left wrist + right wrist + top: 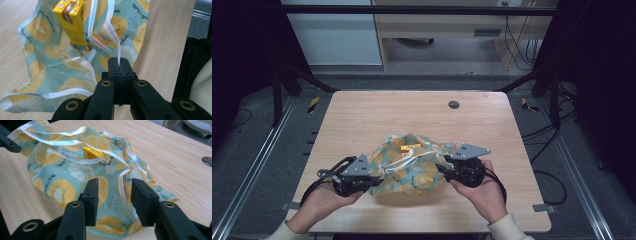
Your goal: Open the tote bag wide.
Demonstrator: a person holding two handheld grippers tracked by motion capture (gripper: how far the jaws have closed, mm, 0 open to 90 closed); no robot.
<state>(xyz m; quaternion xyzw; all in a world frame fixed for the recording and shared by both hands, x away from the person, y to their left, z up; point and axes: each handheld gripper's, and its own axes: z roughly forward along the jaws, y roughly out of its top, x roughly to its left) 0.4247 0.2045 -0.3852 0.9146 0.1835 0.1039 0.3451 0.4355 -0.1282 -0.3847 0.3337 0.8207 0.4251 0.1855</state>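
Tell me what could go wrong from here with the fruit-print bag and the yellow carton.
1. The right gripper has its jaws apart around the bag edge without pressing it, so that side may sag or slip free.
2. The left gripper pinches just the white trim; a pull could tear it loose.
3. The yellow carton leans at the open mouth and might tip out onto the table.

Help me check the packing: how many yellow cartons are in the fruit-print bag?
1. A single yellow carton stands inside the fruit-print bag near its open mouth, its top corner poking out. The folds of fabric could hide more underneath.
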